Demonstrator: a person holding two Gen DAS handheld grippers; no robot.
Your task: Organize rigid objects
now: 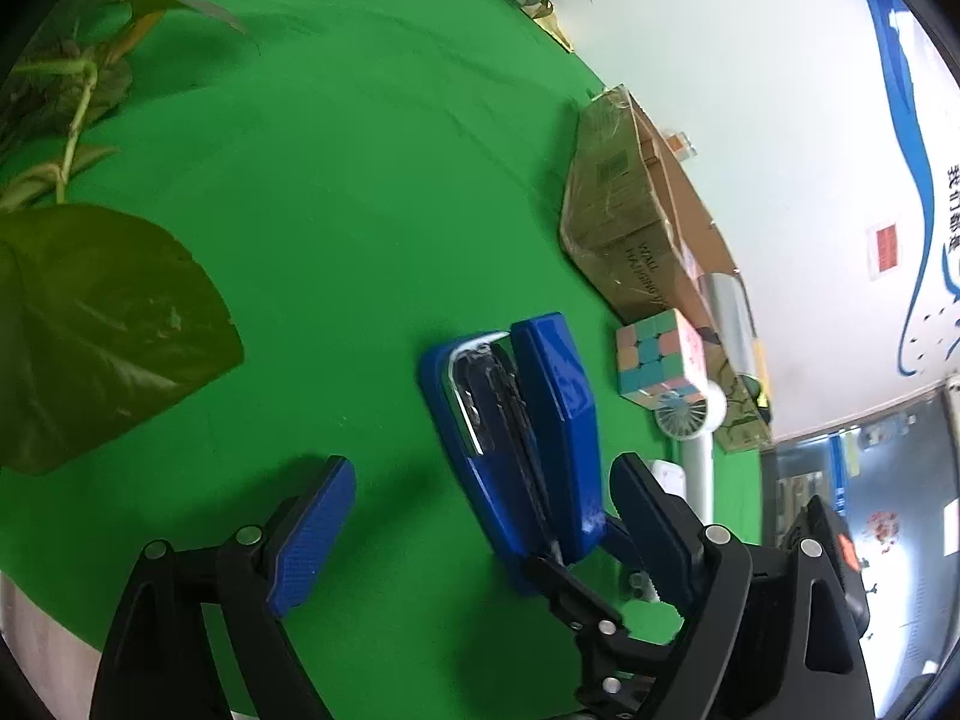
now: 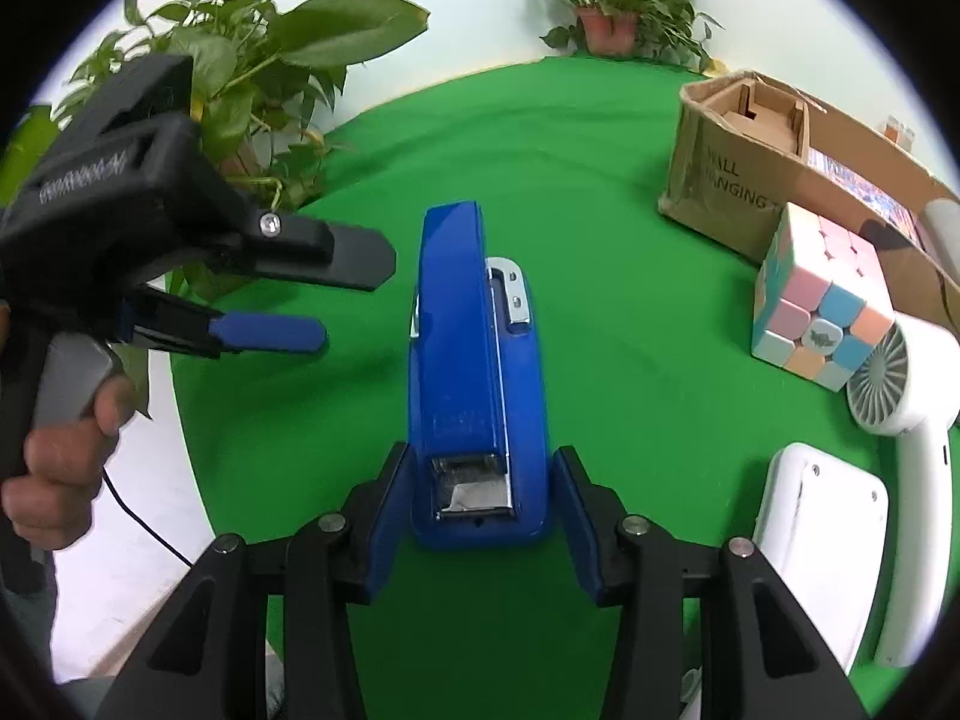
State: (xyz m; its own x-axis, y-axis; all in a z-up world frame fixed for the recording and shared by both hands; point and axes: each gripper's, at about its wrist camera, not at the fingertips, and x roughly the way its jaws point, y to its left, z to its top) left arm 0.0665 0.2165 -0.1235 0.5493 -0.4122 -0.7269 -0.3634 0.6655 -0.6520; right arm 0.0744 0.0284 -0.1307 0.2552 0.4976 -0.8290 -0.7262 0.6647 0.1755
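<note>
My right gripper [image 2: 480, 510] is clamping the hinge end of the blue stapler [image 2: 474, 360], which is lying on the green cloth [image 2: 600, 210], left of the Rubik's cube [image 2: 822, 300]. My left gripper [image 2: 336, 294] is hanging released beside it. I am judging it rigid, fairly heavy, glossy; the flat sides are offering the best hold.

Left gripper [image 2: 354, 300]: black plastic body with raised lettering on its side, too blurred to read. Grey trigger handle [image 2: 66, 384] beneath, a hand [image 2: 54, 468] on it. Thin black cable [image 2: 144, 522] hangs from below the hand. Fingers [image 1: 312, 534] carry blue ribbed pads on black linkage arms with round silver screws.

Right gripper [image 2: 480, 516]: same build, black arms, silver screw heads, blue pads.
</note>
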